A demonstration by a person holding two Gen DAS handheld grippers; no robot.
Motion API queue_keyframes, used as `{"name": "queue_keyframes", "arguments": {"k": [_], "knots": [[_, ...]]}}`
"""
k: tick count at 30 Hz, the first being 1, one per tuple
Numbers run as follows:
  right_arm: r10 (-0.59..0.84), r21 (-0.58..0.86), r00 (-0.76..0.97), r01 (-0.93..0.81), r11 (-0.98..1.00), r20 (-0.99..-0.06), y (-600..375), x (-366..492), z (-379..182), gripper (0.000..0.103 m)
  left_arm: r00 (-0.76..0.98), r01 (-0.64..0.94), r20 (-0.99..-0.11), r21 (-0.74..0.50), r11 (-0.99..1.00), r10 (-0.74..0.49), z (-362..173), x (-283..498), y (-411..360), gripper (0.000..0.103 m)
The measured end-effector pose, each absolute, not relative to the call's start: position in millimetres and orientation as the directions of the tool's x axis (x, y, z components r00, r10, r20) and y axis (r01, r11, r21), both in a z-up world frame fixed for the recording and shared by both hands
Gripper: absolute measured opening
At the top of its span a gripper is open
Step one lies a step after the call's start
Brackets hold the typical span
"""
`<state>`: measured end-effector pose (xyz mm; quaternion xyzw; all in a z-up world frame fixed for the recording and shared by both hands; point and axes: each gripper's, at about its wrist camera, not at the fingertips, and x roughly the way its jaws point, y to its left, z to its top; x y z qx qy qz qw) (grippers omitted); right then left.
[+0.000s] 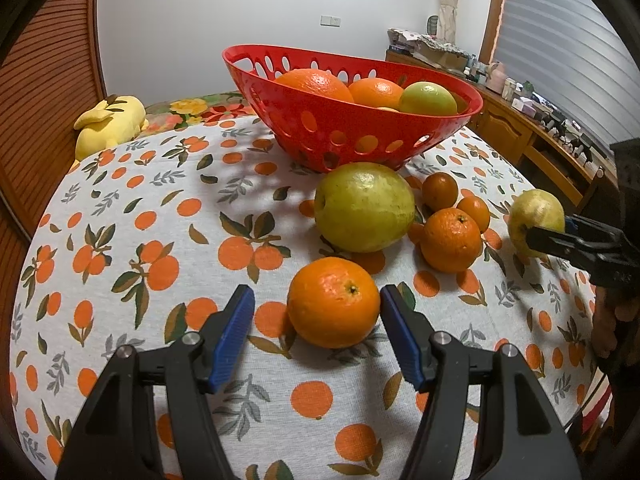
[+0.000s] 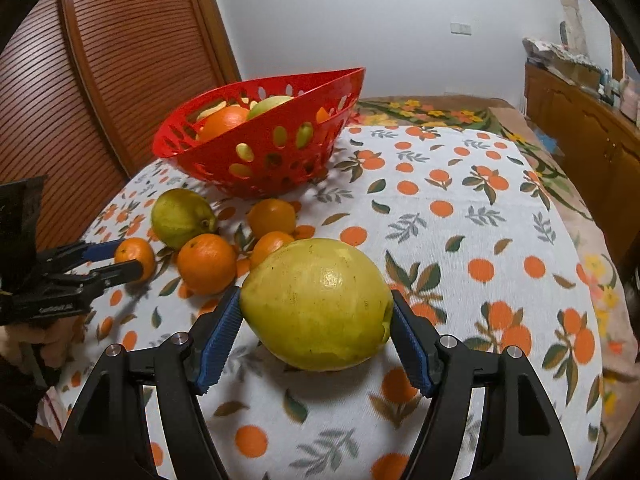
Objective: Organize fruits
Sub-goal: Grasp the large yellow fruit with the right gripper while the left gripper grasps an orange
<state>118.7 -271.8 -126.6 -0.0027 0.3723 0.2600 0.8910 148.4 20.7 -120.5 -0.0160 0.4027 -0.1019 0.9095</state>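
Pear (image 2: 318, 306) clamped between right gripper (image 2: 316, 344) fingers, left gripper (image 1: 318, 336) fingers spread around orange (image 1: 334, 302).

White wall (image 1: 260, 8) facing camera, slatted wooden door (image 1: 48, 64) standing left, wooden cabinets (image 1: 516, 128) running along right under blinds (image 1: 560, 40), floral bedspread (image 2: 440, 112) lying behind table.

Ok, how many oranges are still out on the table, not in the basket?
4. A large orange between the left gripper's fingers; three smaller oranges clustered beside the big green fruit. Others may hide behind it.
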Motion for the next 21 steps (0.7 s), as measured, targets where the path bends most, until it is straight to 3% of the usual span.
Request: {"name": "queue_keyframes", "arguments": {"k": [21], "knots": [[0.454, 0.164, 0.614, -0.47, 0.867, -0.646, -270, 98, -133, 0.073, 0.628, 0.194, -0.747, -0.121, 0.973, -0.218, -123, 144, 6, 0.065]]}}
